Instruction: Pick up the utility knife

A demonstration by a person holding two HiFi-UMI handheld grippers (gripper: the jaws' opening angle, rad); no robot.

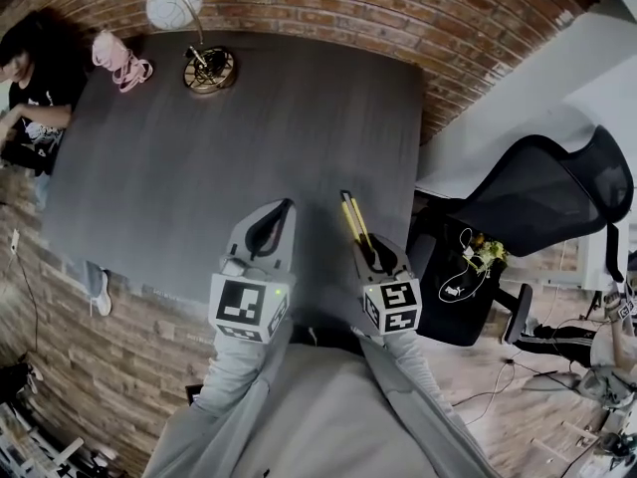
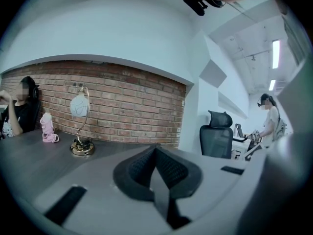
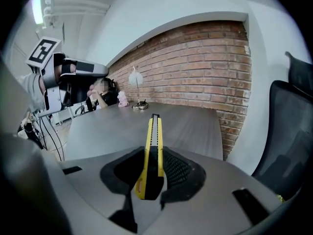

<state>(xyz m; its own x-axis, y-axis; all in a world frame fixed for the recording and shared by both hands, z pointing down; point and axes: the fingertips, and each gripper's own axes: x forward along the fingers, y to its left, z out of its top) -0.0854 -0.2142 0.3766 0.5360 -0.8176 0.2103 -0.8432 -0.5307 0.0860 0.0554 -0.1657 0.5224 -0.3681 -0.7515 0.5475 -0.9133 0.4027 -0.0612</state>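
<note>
The yellow utility knife [image 1: 351,217] is clamped between the jaws of my right gripper [image 1: 376,255], lifted above the dark grey table [image 1: 249,127] near its right front part. In the right gripper view the knife [image 3: 154,136] stands on edge between the black pads [image 3: 176,168], with its black tip pointing away over the tabletop. My left gripper [image 1: 283,210] hovers beside it on the left, over the table's front edge. Its jaws [image 2: 156,153] are closed together with nothing between them.
A lamp with a white globe shade and brass base [image 1: 207,68] and a pink object [image 1: 117,60] stand at the table's far end. A person [image 1: 30,78] sits at the far left. A black office chair [image 1: 542,192] stands to the right, beside the brick wall [image 1: 468,38].
</note>
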